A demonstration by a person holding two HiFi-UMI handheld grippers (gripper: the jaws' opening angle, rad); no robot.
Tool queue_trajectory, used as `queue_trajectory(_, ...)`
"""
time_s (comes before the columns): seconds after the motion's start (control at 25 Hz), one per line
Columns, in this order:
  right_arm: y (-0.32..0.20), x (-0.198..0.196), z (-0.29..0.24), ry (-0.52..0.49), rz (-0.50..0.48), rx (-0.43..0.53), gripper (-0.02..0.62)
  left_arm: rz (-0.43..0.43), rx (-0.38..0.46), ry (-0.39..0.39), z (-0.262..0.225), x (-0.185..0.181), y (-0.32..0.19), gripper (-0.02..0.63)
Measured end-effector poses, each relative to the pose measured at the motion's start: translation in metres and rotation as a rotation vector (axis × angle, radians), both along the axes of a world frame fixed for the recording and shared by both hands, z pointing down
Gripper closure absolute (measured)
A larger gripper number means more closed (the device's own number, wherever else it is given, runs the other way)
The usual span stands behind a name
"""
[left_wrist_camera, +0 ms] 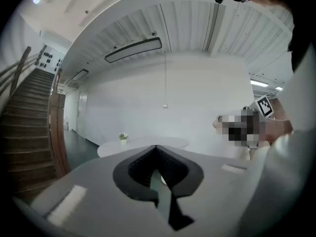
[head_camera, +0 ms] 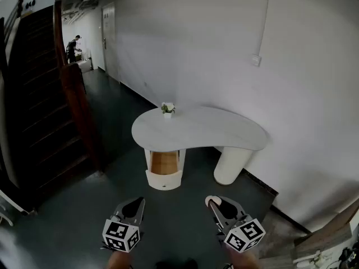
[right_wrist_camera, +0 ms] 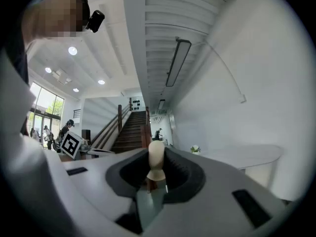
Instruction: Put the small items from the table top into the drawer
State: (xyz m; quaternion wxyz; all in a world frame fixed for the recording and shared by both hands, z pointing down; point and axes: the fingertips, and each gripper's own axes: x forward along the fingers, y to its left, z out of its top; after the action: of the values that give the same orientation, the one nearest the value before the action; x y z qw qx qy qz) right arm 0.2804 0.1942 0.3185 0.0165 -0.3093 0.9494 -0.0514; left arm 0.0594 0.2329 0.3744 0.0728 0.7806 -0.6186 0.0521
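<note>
Head view: a white table (head_camera: 224, 129) stands by the wall (head_camera: 280, 66), and its drawer (head_camera: 164, 162) is pulled open under the left end. The drawer's inside shows only as a brown patch. A small plant (head_camera: 167, 109) stands on the top near the far edge. Both tools sit low in the frame, well apart from the table, with their rear parts cut off by the lower edge. On the left gripper (head_camera: 133, 204) the jaws are together with nothing between them. The right gripper (head_camera: 213, 202) is clamped on a cream item (right_wrist_camera: 156, 158) with a rounded head. The item's lower end is hidden between the jaws, so its kind is unclear.
</note>
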Motion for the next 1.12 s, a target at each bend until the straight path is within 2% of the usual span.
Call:
queue_trajectory(0.44, 0.006, -0.021, 0.005, 0.012, -0.03, -0.008, 0.512, -0.001, -0.005, 0.003, 0.006, -0.013, 0.012, 0.598)
queue_trajectory(0.92, 0.034, -0.088, -0.007, -0.042, -0.094, -0.008, 0.505, -0.043, 0.012, 0.031, 0.007, -0.074, 0.051, 0.598)
queue_trajectory(1.12, 0.034, -0.11, 0.001, -0.054, -0.115, -0.036, 0.505, -0.062, 0.005, 0.042, 0.013, -0.095, 0.058, 0.598)
